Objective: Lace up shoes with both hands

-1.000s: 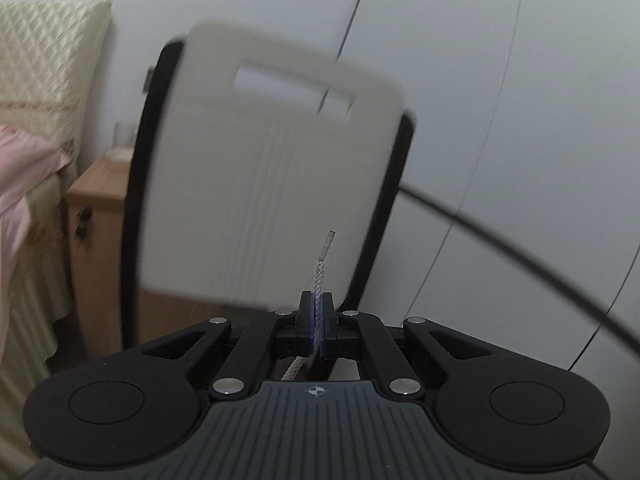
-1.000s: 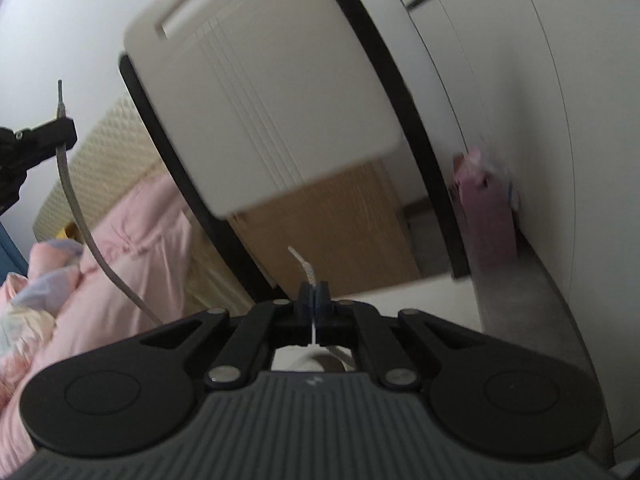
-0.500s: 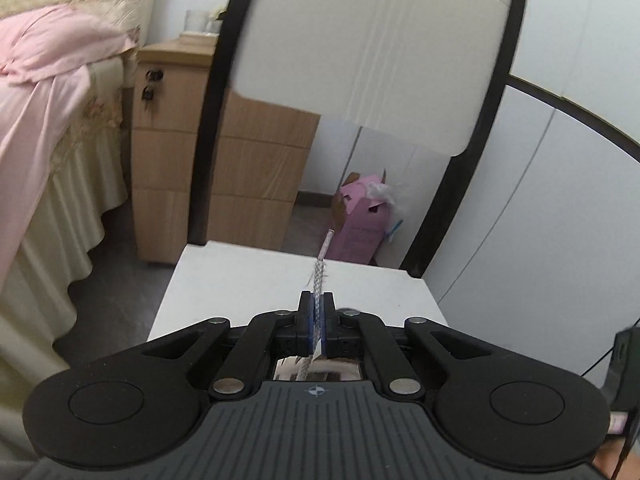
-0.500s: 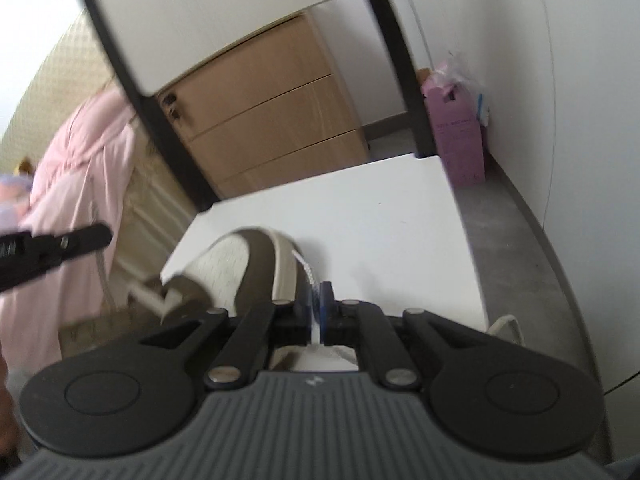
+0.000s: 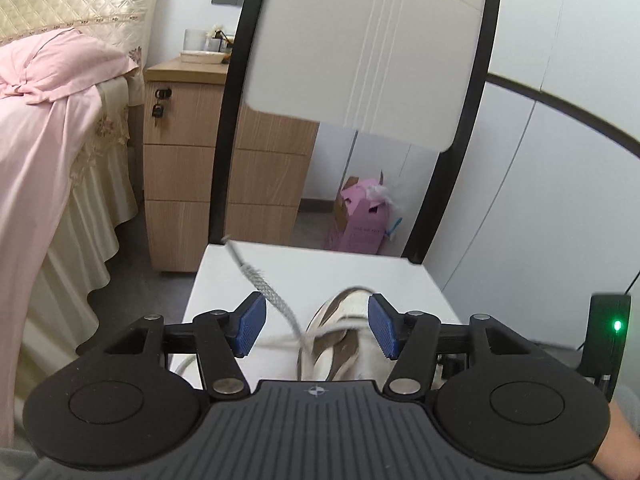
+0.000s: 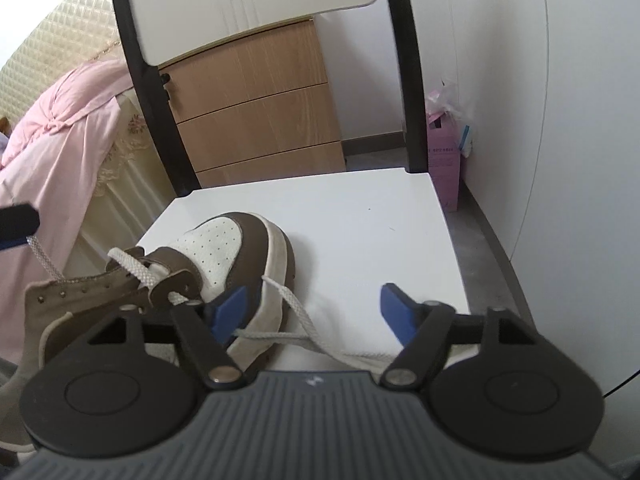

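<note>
Left wrist view: the left gripper (image 5: pixel 316 330) is angled down over the shoe (image 5: pixel 344 340) on the white chair seat (image 5: pixel 320 272). Its jaws are opening; the lace end (image 5: pixel 260 280) lies loose between them, ungripped. Regrasping near the tip is advised.

Right wrist view: the right gripper (image 6: pixel 312 312) is tilted down beside the toe, jaws opening, lace (image 6: pixel 296 320) crossing between, unpinched.
</note>
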The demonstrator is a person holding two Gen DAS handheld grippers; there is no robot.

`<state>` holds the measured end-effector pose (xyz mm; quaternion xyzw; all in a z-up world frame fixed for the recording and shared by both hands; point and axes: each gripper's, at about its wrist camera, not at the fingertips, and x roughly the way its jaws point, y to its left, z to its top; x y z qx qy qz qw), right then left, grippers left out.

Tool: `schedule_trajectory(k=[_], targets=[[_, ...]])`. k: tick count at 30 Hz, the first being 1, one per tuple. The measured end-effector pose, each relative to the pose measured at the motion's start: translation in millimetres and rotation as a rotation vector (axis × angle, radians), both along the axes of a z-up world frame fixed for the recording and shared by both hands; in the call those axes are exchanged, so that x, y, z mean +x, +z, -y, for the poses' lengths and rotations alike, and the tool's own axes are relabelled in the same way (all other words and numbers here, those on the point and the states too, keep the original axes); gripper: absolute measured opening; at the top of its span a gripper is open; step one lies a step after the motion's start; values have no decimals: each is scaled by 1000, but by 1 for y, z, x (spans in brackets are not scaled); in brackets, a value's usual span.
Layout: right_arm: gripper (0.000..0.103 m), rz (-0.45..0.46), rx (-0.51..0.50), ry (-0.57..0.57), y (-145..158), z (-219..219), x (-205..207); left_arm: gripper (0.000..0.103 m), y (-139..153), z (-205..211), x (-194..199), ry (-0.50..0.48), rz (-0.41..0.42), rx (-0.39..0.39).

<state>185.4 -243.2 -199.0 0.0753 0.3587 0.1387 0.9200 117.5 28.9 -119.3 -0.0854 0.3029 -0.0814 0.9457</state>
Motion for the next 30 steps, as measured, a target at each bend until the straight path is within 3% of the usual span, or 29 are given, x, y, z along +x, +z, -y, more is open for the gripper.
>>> schedule_trajectory(k=[3,6,10,14,24,30], targets=[[89,11,-30,-38,-4,-3,0,61,-6,-2,1,-20,-14,-18],[90,8,-56,-65,-9,-3,7,61,-11,-6,3,-22,-20,-30],[90,-1,-115,-90,-19,-5,21,59,-15,-4,3,-41,-14,26],[91,-9,-136,-101,-27,-7,30,52,-16,-2,1,-75,-12,23],[91,31,-111,-32,-33,-25,44,52,-21,7,-8,-87,-30,86],[103,32,-131,-19,-34,-24,50,52,-17,5,-15,-82,-1,61]])
